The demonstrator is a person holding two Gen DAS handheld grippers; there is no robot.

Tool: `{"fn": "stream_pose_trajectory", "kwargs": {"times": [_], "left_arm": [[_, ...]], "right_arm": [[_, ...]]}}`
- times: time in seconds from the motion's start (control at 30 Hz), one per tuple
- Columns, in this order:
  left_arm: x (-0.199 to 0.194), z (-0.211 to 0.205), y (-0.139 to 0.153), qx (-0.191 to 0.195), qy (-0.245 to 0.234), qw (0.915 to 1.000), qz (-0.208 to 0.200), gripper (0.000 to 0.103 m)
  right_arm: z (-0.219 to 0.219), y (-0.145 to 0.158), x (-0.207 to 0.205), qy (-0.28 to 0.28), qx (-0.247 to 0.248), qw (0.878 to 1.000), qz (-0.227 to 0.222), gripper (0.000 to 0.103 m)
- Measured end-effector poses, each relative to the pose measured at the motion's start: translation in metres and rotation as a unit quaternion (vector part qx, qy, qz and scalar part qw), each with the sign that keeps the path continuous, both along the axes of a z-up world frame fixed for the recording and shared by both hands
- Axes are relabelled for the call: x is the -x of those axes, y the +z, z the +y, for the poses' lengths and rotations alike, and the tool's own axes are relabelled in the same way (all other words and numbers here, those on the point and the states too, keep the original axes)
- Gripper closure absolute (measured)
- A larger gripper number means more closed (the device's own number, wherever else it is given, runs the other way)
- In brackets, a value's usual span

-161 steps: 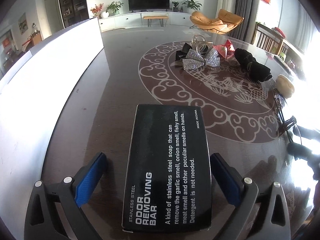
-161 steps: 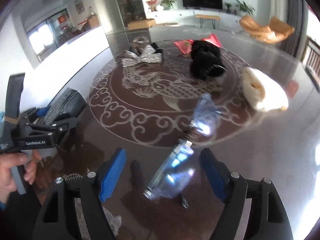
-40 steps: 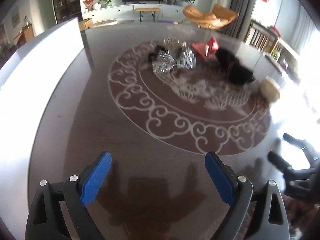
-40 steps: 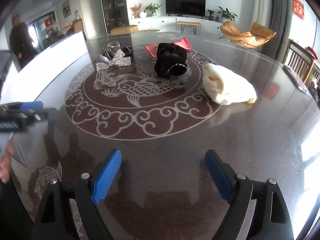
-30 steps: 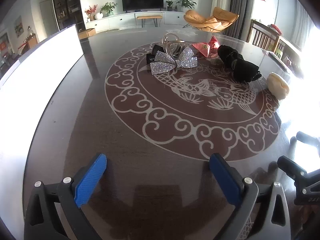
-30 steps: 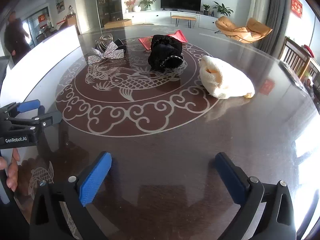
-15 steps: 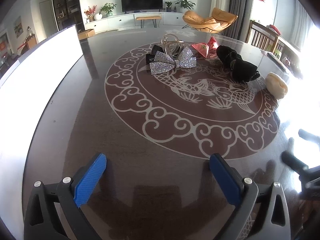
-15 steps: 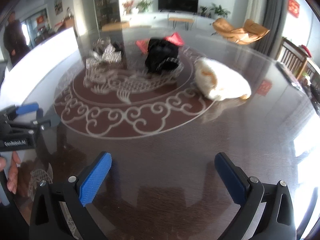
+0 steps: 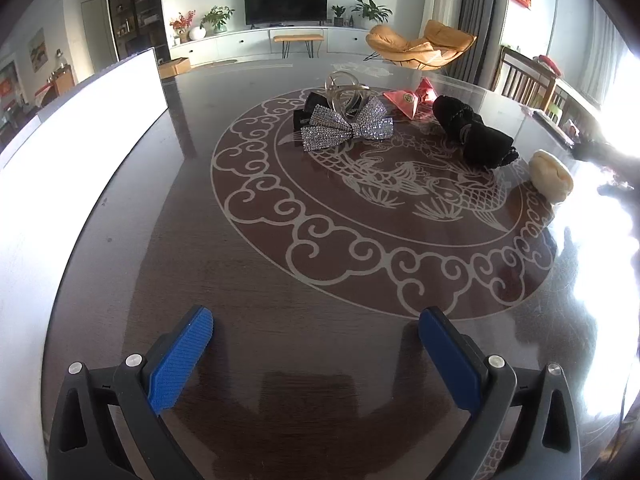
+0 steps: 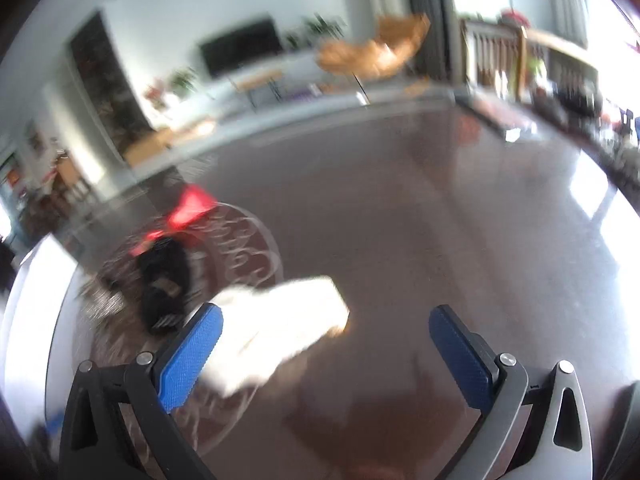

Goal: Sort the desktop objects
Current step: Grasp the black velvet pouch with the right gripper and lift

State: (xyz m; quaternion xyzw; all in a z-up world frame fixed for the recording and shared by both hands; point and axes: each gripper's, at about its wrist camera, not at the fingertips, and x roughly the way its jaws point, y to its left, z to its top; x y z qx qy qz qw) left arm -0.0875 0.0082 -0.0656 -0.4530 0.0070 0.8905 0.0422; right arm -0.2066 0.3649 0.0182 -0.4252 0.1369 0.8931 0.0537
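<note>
My left gripper [image 9: 316, 322] is open and empty over the near part of the dark table [image 9: 240, 280]. Far ahead of it lie a silver sequin bow [image 9: 346, 128], a clear ring-shaped glass piece [image 9: 346, 92], a red pouch [image 9: 412, 98], a black fabric bundle [image 9: 474, 136] and a cream knitted item [image 9: 550, 176]. The right wrist view is blurred by motion. My right gripper [image 10: 326, 316] is open, with the cream knitted item [image 10: 276, 332] just ahead of its left finger [image 10: 192, 356]. The black bundle [image 10: 164, 284] and the red pouch [image 10: 190, 208] lie further left.
A white panel [image 9: 72, 140] runs along the table's left side. A wooden chair [image 9: 528, 84] stands past the far right edge. Strong glare washes out the table's right side [image 9: 600, 260]. A television and an orange armchair are in the room behind.
My right gripper has swung fast to the right and come close to the cream knitted item, blurring its view. My left gripper has held still and stays open.
</note>
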Motion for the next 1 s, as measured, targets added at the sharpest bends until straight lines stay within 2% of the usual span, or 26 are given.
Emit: {"fn": "stream_pose_trajectory", "kwargs": {"times": [0.03, 0.1, 0.2, 0.23, 0.3, 0.37, 0.43, 0.5, 0.53, 0.67, 0.73, 0.77, 0.83, 0.87, 0.93, 1.0], "left_arm": [[0.0, 0.0, 0.0, -0.002, 0.0, 1.0, 0.001, 0.0], [0.0, -0.002, 0.001, -0.007, 0.0, 1.0, 0.001, 0.0], [0.0, -0.001, 0.001, -0.008, 0.0, 1.0, 0.002, 0.0], [0.0, -0.001, 0.001, -0.008, 0.001, 1.0, 0.002, 0.0], [0.0, -0.001, 0.001, -0.007, 0.001, 1.0, 0.002, 0.0], [0.0, 0.0, 0.0, -0.003, 0.001, 1.0, 0.001, 0.0], [0.001, 0.002, 0.0, 0.003, 0.001, 1.0, -0.001, 0.0], [0.001, 0.002, 0.0, 0.004, 0.001, 1.0, -0.001, 0.0], [0.001, 0.001, 0.0, 0.002, 0.001, 1.0, 0.0, 0.0], [0.001, -0.001, 0.001, -0.007, 0.001, 1.0, 0.002, 0.0], [0.001, -0.001, 0.001, -0.009, 0.001, 1.0, 0.002, 0.0], [0.001, -0.002, 0.001, -0.01, 0.001, 0.9999, 0.002, 0.0], [0.001, -0.003, 0.001, -0.013, 0.001, 0.9999, 0.003, 0.0], [0.001, -0.003, 0.001, -0.015, 0.001, 0.9999, 0.004, 0.0], [0.001, -0.004, 0.002, -0.017, 0.001, 0.9998, 0.004, 0.0], [0.001, -0.003, 0.001, -0.016, 0.001, 0.9999, 0.004, 0.0]], "right_arm": [[-0.002, -0.007, 0.015, 0.007, 0.016, 1.0, -0.023, 0.006], [-0.02, -0.015, 0.022, 0.043, 0.022, 0.998, -0.041, 0.031], [-0.071, -0.021, 0.01, 0.141, -0.027, 0.988, -0.052, 0.036], [-0.087, -0.025, 0.002, 0.179, -0.036, 0.981, -0.068, 0.037], [-0.115, -0.032, -0.018, 0.234, -0.104, 0.963, -0.088, 0.038], [-0.131, -0.03, -0.036, 0.27, -0.158, 0.946, -0.081, 0.037], [-0.134, -0.023, -0.041, 0.28, -0.173, 0.942, -0.061, 0.036], [-0.132, -0.008, -0.035, 0.278, -0.154, 0.948, -0.025, 0.023], [-0.13, -0.002, -0.027, 0.269, -0.14, 0.953, -0.012, 0.021], [-0.117, 0.013, 0.016, 0.23, -0.072, 0.97, 0.018, 0.02], [-0.122, 0.013, 0.03, 0.223, -0.05, 0.973, 0.016, 0.02], [-0.124, 0.008, 0.043, 0.231, -0.032, 0.972, 0.001, 0.02], [-0.127, 0.001, 0.052, 0.258, 0.004, 0.966, -0.029, 0.021], [-0.134, -0.009, 0.053, 0.276, 0.023, 0.959, -0.055, 0.025], [-0.148, -0.023, 0.044, 0.306, 0.062, 0.947, -0.078, 0.026], [-0.157, -0.026, 0.034, 0.339, 0.147, 0.925, -0.091, 0.026]]}}
